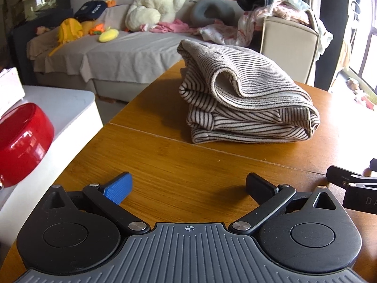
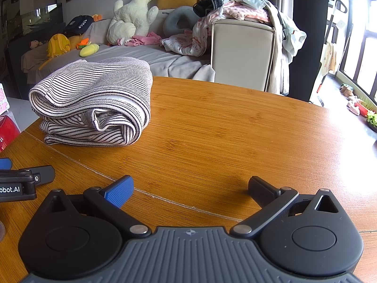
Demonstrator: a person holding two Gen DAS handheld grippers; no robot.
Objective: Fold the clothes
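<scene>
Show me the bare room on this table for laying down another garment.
The wooden table lies bare to the right of the folded striped cloth, out to its curved far edge, and between the cloth and both open grippers. The left side is crowded: cloth, then red bowl past the edge.

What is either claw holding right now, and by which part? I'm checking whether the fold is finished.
Nothing is held. The left claw and the right claw are both open above the wooden table, apart from the folded striped garment.

Garment beige, thin black stripes; table amber woodgrain.
</scene>
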